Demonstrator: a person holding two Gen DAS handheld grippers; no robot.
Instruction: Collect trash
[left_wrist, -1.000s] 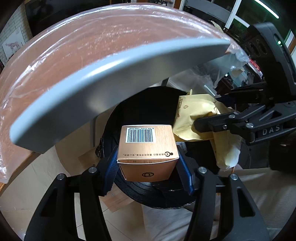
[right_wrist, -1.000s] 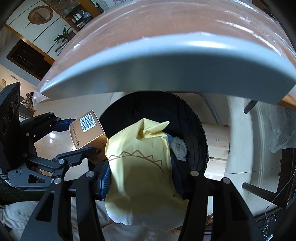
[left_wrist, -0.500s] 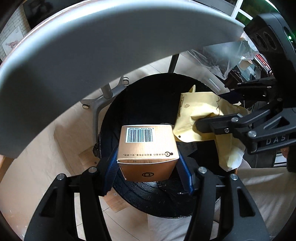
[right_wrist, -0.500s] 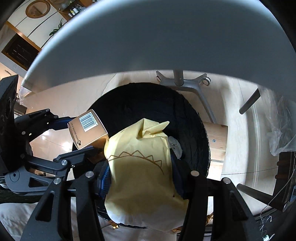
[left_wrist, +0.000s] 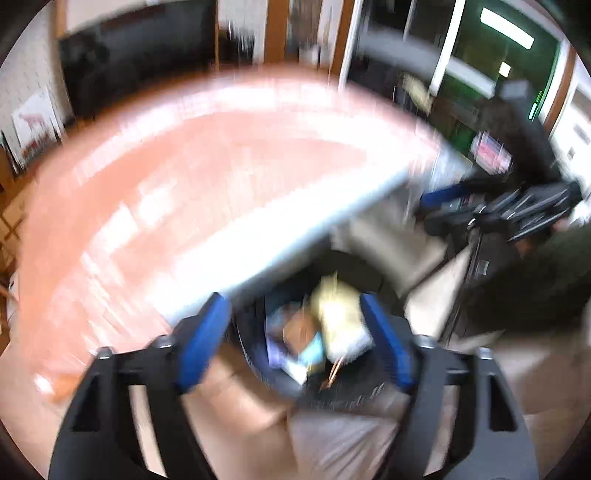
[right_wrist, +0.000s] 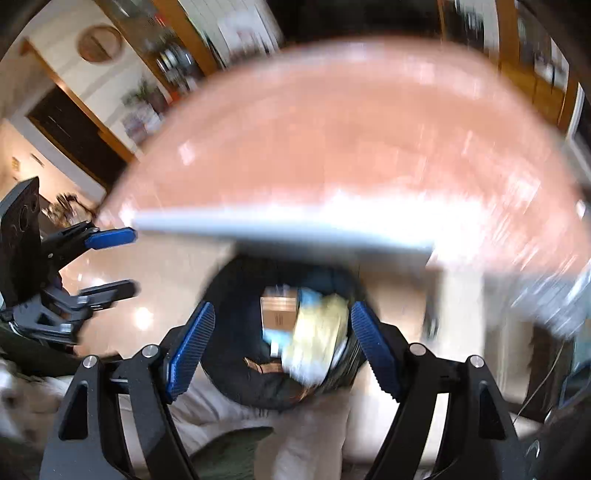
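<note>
Both views are motion-blurred. A round black trash bin (left_wrist: 343, 384) (right_wrist: 236, 369) stands on the floor under the table edge. In it lie a brown cardboard box (left_wrist: 299, 332) (right_wrist: 279, 314) and a yellow paper bag (left_wrist: 341, 321) (right_wrist: 317, 332), with bits of light blue trash. My left gripper (left_wrist: 295, 328) is open and empty above the bin; it also shows in the right wrist view (right_wrist: 122, 258). My right gripper (right_wrist: 280, 339) is open and empty above the bin; it also shows in the left wrist view (left_wrist: 461, 206).
A round table (left_wrist: 184, 166) (right_wrist: 351, 147) with a reddish plastic-covered top and a grey rim overhangs the bin. Pale floor tiles surround the bin. Shelves, a dark doorway and windows lie beyond the table.
Both grippers have opened and let go: the box and the yellow bag now lie in the bin. Both grippers have pulled up and back, and the table top fills more of each view.
</note>
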